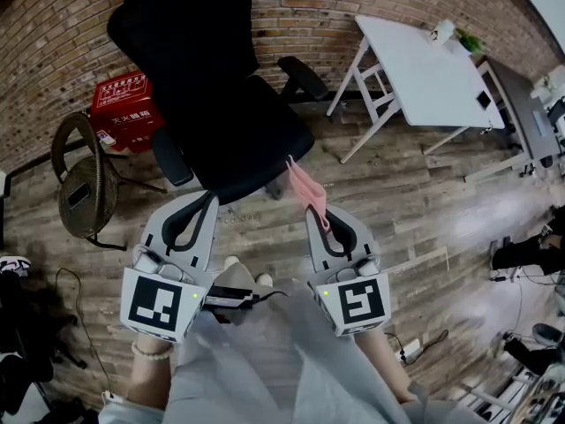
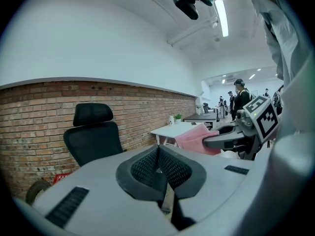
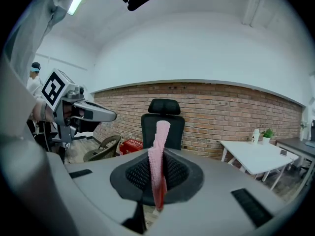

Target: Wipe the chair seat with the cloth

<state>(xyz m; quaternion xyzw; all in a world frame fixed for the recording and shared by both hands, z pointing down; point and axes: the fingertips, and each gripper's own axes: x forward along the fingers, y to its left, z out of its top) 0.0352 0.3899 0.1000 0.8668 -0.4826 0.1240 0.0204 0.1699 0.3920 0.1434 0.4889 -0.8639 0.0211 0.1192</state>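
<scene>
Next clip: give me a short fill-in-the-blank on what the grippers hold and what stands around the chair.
1. The right gripper is shut on a ____ cloth.
2. The left gripper has its jaws together with ____ between them.
3. The chair in front of the person is ____ in colour.
4. The white table stands on the ____ gripper's side of the chair.
Missing words: pink; nothing; black; right.
</scene>
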